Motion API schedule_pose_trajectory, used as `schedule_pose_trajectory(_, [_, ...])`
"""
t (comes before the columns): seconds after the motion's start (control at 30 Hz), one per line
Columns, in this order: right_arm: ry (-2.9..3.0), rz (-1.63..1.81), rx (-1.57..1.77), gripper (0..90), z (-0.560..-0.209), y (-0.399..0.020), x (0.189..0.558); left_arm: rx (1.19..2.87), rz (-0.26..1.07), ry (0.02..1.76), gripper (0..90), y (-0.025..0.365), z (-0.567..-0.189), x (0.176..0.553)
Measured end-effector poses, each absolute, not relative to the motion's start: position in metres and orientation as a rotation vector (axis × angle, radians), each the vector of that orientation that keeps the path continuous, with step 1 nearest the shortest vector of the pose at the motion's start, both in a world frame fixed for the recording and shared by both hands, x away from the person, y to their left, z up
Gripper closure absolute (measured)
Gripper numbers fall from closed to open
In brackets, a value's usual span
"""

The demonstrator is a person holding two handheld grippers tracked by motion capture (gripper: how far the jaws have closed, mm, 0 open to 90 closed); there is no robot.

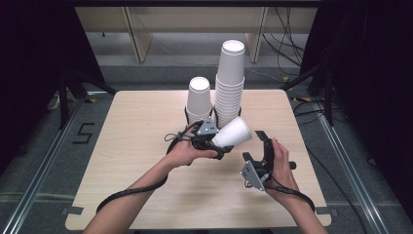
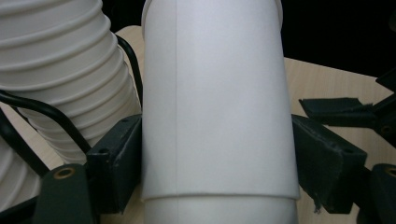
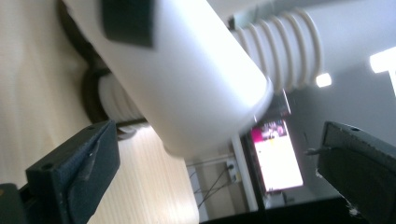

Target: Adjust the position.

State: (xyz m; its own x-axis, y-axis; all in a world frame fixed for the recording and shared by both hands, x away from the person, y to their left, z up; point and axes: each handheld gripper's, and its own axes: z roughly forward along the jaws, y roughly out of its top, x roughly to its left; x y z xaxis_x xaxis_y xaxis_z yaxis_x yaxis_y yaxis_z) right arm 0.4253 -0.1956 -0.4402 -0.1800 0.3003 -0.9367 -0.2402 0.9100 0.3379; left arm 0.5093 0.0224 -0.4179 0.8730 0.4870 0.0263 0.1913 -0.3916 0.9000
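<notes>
Right gripper (image 1: 259,146) waits wide open near the table's (image 1: 136,161) front; left gripper (image 1: 221,144) clamps a tilted paper cup (image 1: 233,132) above mid-table. Behind stand a short stack (image 1: 199,100) and tall stack (image 1: 230,83); stacking looks unfinished.

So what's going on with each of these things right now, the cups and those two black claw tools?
Left gripper: shut on the held cup.
Held cup: off the table, tipped on its side.
Right gripper: open, holding nothing, beside the held cup.
Tall stack: upside-down cups, standing upright in a black ring holder.
Short stack: upside-down, upright in its own ring.
</notes>
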Motion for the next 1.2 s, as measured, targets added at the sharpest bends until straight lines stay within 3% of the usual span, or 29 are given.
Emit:
schedule_pose_trajectory(0.57, [1.693, 0.812, 0.553, 1.3, -0.438, -0.225, 0.432, 1.902, 0.396, 0.537, 22.3, 0.033, -0.433, 0.504])
schedule_pose_trajectory(1.2, [1.655, 1.250, 1.056, 0.7, -0.447, -0.220, 0.441, 1.856, 0.424, 0.584, 22.2, 0.034, -0.444, 0.502])
